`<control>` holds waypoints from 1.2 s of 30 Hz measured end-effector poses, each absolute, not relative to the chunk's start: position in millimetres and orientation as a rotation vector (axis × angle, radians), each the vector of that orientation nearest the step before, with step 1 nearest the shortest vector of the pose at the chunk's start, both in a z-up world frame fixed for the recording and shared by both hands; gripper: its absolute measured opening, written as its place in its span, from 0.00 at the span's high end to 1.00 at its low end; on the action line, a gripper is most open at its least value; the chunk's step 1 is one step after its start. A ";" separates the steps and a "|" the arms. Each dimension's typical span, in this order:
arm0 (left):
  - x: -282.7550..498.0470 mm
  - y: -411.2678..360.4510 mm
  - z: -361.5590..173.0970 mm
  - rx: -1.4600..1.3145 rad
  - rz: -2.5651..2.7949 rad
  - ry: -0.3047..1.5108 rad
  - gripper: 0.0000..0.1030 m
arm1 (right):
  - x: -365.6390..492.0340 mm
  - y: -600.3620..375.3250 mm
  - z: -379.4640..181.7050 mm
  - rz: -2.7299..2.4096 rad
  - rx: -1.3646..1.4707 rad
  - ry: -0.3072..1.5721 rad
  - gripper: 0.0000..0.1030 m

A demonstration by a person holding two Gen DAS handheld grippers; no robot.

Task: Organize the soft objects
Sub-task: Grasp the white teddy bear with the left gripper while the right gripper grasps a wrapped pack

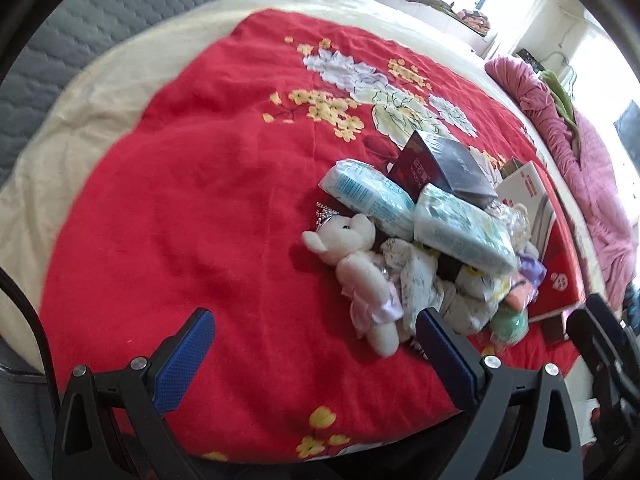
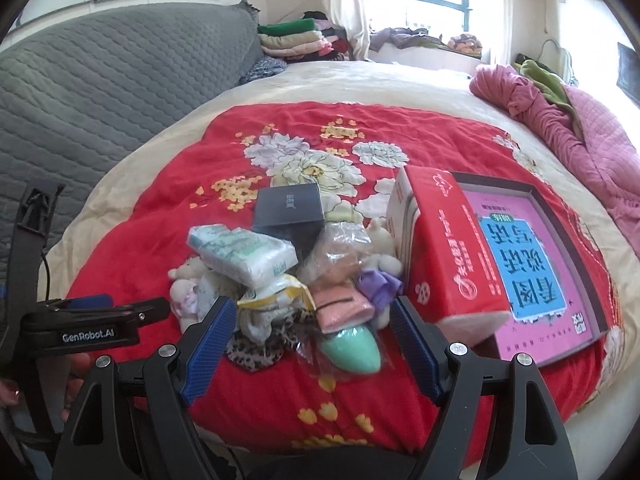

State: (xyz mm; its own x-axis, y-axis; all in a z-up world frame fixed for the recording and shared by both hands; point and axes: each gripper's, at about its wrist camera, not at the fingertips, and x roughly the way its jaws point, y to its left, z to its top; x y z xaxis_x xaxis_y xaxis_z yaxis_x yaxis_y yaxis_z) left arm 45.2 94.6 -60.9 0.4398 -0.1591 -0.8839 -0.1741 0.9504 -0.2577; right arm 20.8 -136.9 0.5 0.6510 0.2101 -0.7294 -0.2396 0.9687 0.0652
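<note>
A heap of objects lies on the red flowered blanket [image 1: 200, 200]. In it are a white teddy bear [image 1: 356, 272] in a lilac dress, two tissue packs [image 1: 372, 196] [image 1: 460, 232] and crumpled printed cloth [image 1: 420, 284]. My left gripper [image 1: 316, 344] is open just in front of the bear, holding nothing. In the right wrist view my right gripper [image 2: 312, 340] is open, low before a clear bag with a pink cloth [image 2: 340, 304] and a mint-green item [image 2: 356, 348]. A tissue pack [image 2: 244, 256], the bear [image 2: 184, 284] and a plush with a purple bow [image 2: 380, 280] lie behind.
A dark box [image 2: 288, 208] tops the heap. A red carton [image 2: 444, 256] leans on a tray holding a pink book [image 2: 532, 264] at the right. A leopard-print cloth [image 2: 256, 348] lies near my left finger. A grey quilted headboard [image 2: 100, 92] and a pink quilt [image 2: 580, 120] flank the bed.
</note>
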 end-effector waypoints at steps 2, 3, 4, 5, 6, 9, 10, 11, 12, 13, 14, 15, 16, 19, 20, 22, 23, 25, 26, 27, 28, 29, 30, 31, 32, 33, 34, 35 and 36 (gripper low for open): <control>53.1 101.1 -64.4 -0.373 0.010 1.125 0.06 | 26.1 -134.7 0.8 0.254 -0.045 0.820 0.22; 57.0 105.1 -65.6 -0.401 -0.002 1.122 0.08 | 30.0 -132.3 1.6 0.253 -0.050 0.815 0.22; 59.3 107.3 -66.9 -0.421 -0.011 1.124 0.12 | 33.2 -130.6 2.2 0.254 -0.056 0.808 0.22; 62.2 109.5 -69.3 -0.439 -0.018 1.132 0.19 | 36.1 -129.2 2.0 0.254 -0.061 0.807 0.22; 66.8 111.3 -73.0 -0.467 -0.032 1.143 0.31 | 40.4 -126.6 2.3 0.252 -0.069 0.806 0.22; 76.3 112.0 -82.6 -0.523 -0.066 1.176 0.38 | 51.5 -119.2 3.2 0.276 -0.091 0.802 0.22; 79.3 110.9 -85.5 -0.535 -0.072 1.184 0.40 | 56.3 -113.9 2.3 0.293 -0.116 0.806 0.22; 81.4 109.3 -87.7 -0.537 -0.082 1.191 0.42 | 60.3 -108.7 0.6 0.318 -0.142 0.815 0.22; 83.9 107.8 -90.3 -0.540 -0.082 1.205 0.42 | 63.3 -103.0 -1.5 0.342 -0.170 0.826 0.22; 86.0 108.2 -91.9 -0.551 -0.081 1.209 0.43 | 64.9 -95.3 -3.7 0.369 -0.217 0.827 0.22; 87.6 108.7 -93.7 -0.559 -0.082 1.214 0.43 | 65.1 -88.2 -6.4 0.390 -0.269 0.826 0.22; 89.5 109.4 -95.8 -0.569 -0.082 1.217 0.43 | 64.8 -81.6 -8.8 0.403 -0.313 0.824 0.22; 90.2 110.3 -97.6 -0.581 -0.083 1.220 0.43 | 63.9 -75.3 -10.9 0.411 -0.355 0.813 0.22; 94.5 113.5 -102.7 -0.614 -0.089 1.224 0.51 | 67.9 -56.0 -26.1 0.426 -0.478 0.820 0.22; 96.5 114.1 -103.9 -0.630 -0.091 1.225 0.54 | 69.4 -50.0 -31.3 0.410 -0.527 0.814 0.22; 99.7 113.8 -104.7 -0.632 -0.092 1.229 0.62 | 70.0 -44.0 -38.6 0.414 -0.586 0.795 0.22; 100.5 113.9 -105.5 -0.637 -0.094 1.230 0.63 | 70.9 -40.5 -42.1 0.421 -0.611 0.791 0.23; 102.3 112.1 -107.9 -0.656 -0.093 1.236 0.66 | 72.4 -39.0 -44.7 0.437 -0.616 0.793 0.37; 103.6 110.8 -108.8 -0.660 -0.100 1.239 0.67 | 73.4 -38.9 -45.7 0.465 -0.595 0.807 0.41; 103.5 109.0 -109.5 -0.659 -0.099 1.241 0.68 | 73.9 -38.6 -45.3 0.479 -0.587 0.812 0.49; 104.3 108.1 -110.0 -0.660 -0.097 1.242 0.68 | 73.3 -38.1 -45.7 0.485 -0.587 0.815 0.52; 105.1 106.9 -110.3 -0.659 -0.097 1.243 0.70 | 72.6 -37.6 -44.7 0.486 -0.586 0.810 0.54; 106.2 105.2 -110.2 -0.649 -0.099 1.244 0.71 | 72.7 -39.7 -43.4 0.498 -0.563 0.808 0.62; 106.1 104.1 -109.5 -0.643 -0.098 1.240 0.72 | 74.0 -42.1 -40.6 0.507 -0.530 0.809 0.68; 105.5 103.7 -108.8 -0.640 -0.095 1.235 0.74 | 76.0 -49.2 -35.8 0.509 -0.463 0.811 0.68; 103.8 102.6 -107.2 -0.630 -0.095 1.226 0.75 | 77.2 -54.6 -31.6 0.520 -0.407 0.817 0.69; 102.0 101.9 -105.7 -0.621 -0.096 1.219 0.76 | 79.0 -60.7 -27.1 0.532 -0.345 0.826 0.69; 100.2 101.6 -103.7 -0.616 -0.096 1.207 0.77 | 80.7 -68.1 -22.7 0.536 -0.284 0.828 0.70; 97.2 101.8 -100.7 -0.614 -0.097 1.191 0.78 | 82.1 -78.2 -17.7 0.542 -0.215 0.828 0.70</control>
